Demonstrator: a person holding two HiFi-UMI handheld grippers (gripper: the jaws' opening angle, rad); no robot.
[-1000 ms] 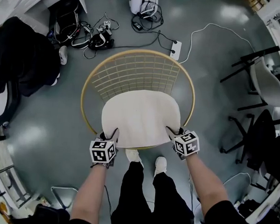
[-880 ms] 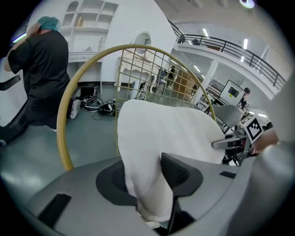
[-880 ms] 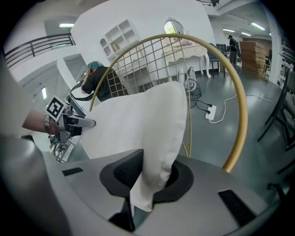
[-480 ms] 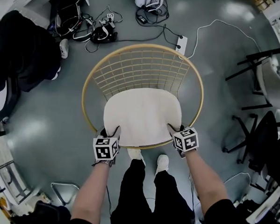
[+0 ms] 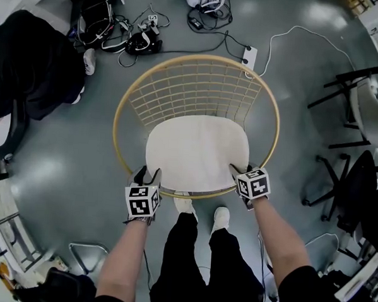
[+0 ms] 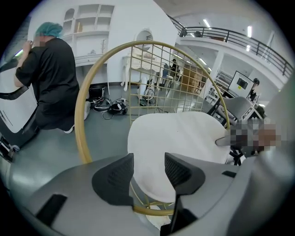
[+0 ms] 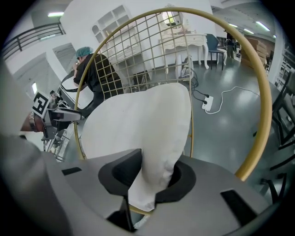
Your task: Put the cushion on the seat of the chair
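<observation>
Currently the cushion (image 5: 196, 152), off-white and rounded, lies flat on the seat of the chair (image 5: 200, 59). It sits inside the gold hoop frame and in front of the wire-grid backrest (image 5: 192, 90). Its near edge reaches the front rim of the hoop.

Left tongs (image 6: 150, 173): jaws apart, having just been opening. The near-left corner of the cushion is seen through the gap between the pads, and neither pad presses on it. In the head view these tongs sit at the front-left of the hoop, just beside that corner.

Right tongs (image 7: 154, 177): clamped on the near-right corner of the cushion. The jaws have just been opening slightly, yet the fabric is bunched between the two pads and both touch it.

Both tongs point steeply down. The chair stands on a grey floor (image 5: 62, 166). A power strip (image 5: 249, 57) with a white cable lies on the floor behind the chair. A person in dark clothing (image 6: 50, 78) stands to the left, well apart from the chair.
</observation>
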